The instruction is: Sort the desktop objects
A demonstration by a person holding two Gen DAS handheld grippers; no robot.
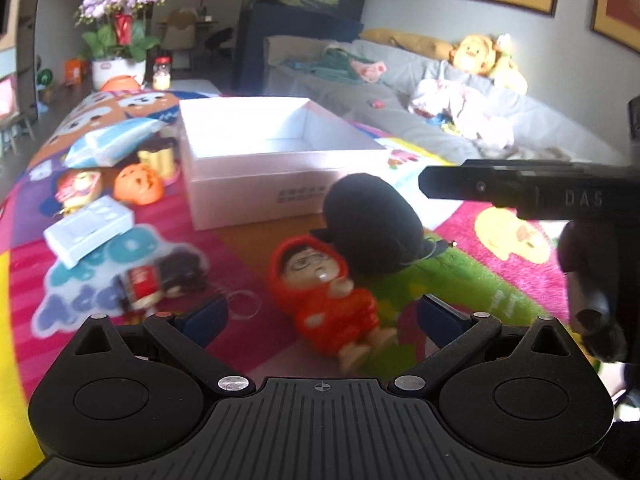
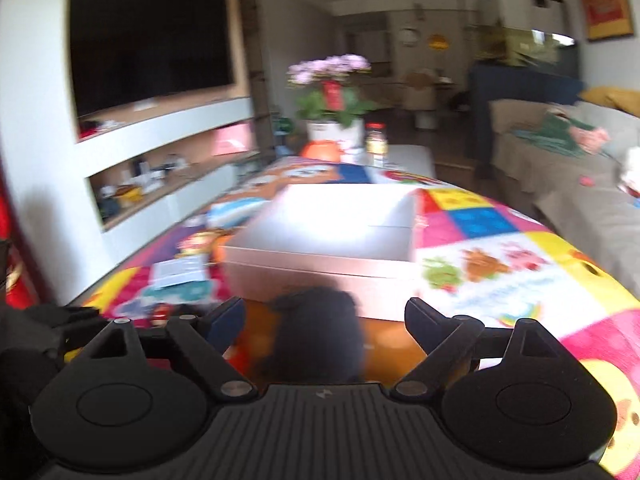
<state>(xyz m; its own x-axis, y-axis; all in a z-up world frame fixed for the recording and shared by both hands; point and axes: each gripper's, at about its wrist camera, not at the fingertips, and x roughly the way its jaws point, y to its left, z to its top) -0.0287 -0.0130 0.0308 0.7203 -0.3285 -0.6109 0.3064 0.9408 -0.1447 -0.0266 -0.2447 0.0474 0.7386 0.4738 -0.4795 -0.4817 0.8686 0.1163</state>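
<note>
A red-hooded doll (image 1: 320, 300) lies on its back on the colourful table mat, between the blue pads of my left gripper (image 1: 324, 318), which is open and not touching it. Just behind the doll sits a black plush (image 1: 372, 224), in front of an empty white box (image 1: 280, 184). In the right wrist view the black plush (image 2: 316, 332) lies blurred between the wide-apart fingers of my right gripper (image 2: 324, 312), and the pads stand clear of it. The white box (image 2: 320, 272) is straight ahead. One finger (image 1: 480, 186) of the right gripper reaches in from the right above the plush.
Left of the box lie a small cola can (image 1: 142, 284), a white-blue carton (image 1: 88, 228), an orange pumpkin (image 1: 138, 184), a gold cylinder (image 1: 158, 158) and a tissue pack (image 1: 108, 144). A flower pot (image 1: 118, 68) and a jar (image 1: 162, 74) stand at the far end. A sofa (image 1: 400, 80) runs along the right.
</note>
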